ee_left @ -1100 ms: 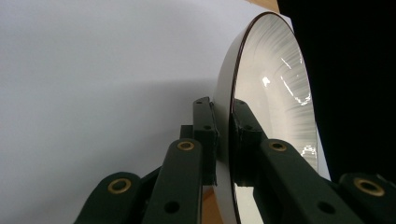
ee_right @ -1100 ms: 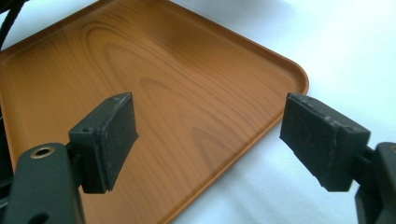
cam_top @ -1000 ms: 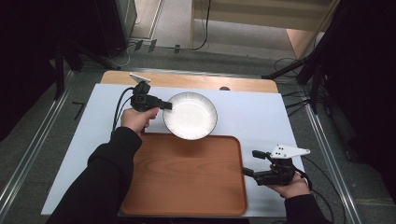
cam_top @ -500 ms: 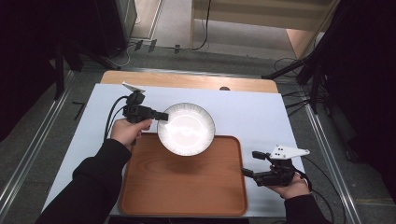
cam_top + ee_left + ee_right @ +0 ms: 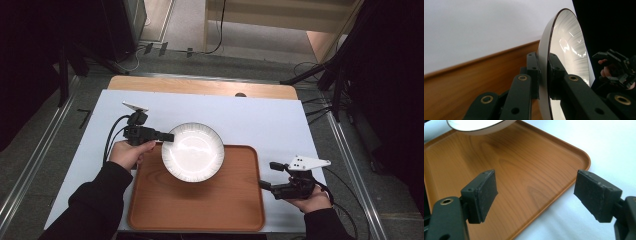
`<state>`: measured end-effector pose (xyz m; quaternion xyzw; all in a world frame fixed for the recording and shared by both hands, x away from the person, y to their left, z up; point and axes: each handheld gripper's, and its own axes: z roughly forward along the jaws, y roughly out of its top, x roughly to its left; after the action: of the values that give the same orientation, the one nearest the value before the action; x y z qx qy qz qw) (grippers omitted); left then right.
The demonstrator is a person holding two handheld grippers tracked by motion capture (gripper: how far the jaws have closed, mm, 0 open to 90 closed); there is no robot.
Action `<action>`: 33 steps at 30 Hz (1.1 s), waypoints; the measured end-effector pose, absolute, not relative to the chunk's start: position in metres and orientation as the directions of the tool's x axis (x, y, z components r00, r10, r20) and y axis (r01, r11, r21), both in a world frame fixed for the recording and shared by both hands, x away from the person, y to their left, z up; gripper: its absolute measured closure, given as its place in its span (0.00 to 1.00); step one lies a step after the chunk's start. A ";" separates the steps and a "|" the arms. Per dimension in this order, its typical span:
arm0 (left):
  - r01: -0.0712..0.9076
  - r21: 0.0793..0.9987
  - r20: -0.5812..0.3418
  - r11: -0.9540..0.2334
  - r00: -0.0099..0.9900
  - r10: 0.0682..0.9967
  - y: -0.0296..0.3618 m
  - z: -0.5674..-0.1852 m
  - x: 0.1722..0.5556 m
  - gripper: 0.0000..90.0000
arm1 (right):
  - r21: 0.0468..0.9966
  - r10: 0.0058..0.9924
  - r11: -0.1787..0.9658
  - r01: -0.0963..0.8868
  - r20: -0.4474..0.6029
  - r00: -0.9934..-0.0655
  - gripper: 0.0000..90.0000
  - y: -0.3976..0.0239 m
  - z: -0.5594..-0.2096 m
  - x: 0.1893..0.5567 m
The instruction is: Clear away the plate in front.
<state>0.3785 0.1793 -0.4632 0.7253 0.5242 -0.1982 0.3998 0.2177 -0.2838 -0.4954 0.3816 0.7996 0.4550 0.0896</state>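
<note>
A: Okay, containers? We see a wooden tray (image 5: 200,210), bare; white bowl (image 5: 193,151) holds nothing.

B: Bowl sits level, mouth up, over the tray's far edge, partly over the desk (image 5: 280,120). It's round, so we mark no long axis.

A: Left claw (image 5: 167,137) clamped on the bowl's left rim, bowl extending rightward from it.

B: Right claw (image 5: 263,185) gapes wide at the tray's right edge, well apart from the bowl.
</note>
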 end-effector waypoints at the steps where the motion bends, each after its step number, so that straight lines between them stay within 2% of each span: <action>1: 0.920 0.368 -0.708 -0.133 0.370 0.602 0.181 -0.466 0.374 0.92 | 0.795 0.689 0.297 0.529 0.205 -0.695 0.21 -0.284 -0.496 0.218; 12: 0.922 0.363 -0.717 -0.135 0.369 0.591 0.188 -0.476 0.352 0.91 | 0.791 0.689 0.303 0.531 0.203 -0.696 0.21 -0.282 -0.496 0.218; 33: 0.931 0.335 -0.696 -0.148 0.350 0.627 0.208 -0.493 0.325 0.91 | 0.792 0.690 0.302 0.531 0.202 -0.695 0.21 -0.282 -0.496 0.217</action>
<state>0.3247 0.2077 -0.4930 0.7304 0.5331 -0.2019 0.3764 0.2174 -0.2821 -0.4955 0.3805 0.8021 0.4517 0.0883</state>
